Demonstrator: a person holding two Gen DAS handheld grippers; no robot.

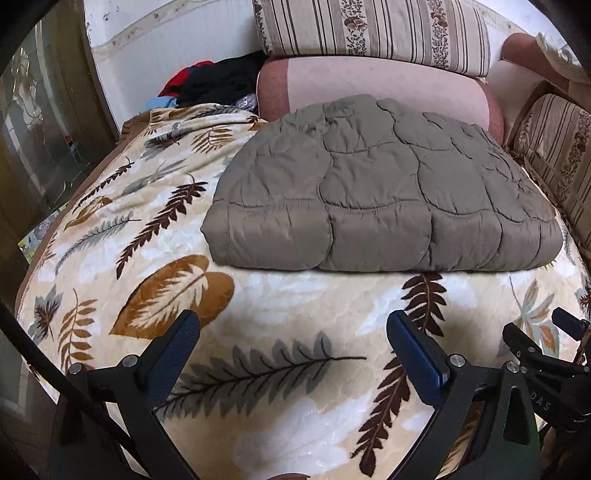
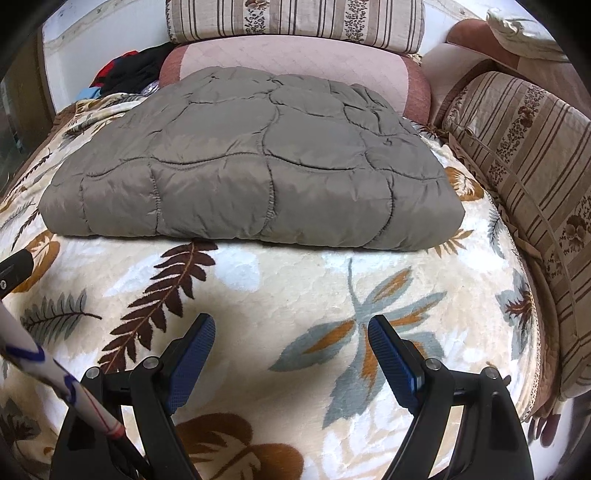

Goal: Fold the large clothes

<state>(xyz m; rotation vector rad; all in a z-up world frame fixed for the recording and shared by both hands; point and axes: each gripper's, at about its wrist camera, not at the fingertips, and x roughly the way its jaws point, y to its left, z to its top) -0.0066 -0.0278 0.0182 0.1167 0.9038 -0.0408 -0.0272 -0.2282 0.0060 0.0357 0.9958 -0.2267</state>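
A grey-brown quilted puffer garment lies folded into a thick rectangle on a cream leaf-patterned blanket. It also shows in the right wrist view, lying flat on the same blanket. My left gripper is open and empty, hovering over the blanket a short way in front of the garment's near edge. My right gripper is open and empty too, also in front of the near edge. The right gripper's body shows at the right edge of the left wrist view.
A pink bolster and a striped floral cushion lie behind the garment. Another striped cushion lines the right side. A pile of black, red and blue clothes sits at the back left. A dark frame stands at the left.
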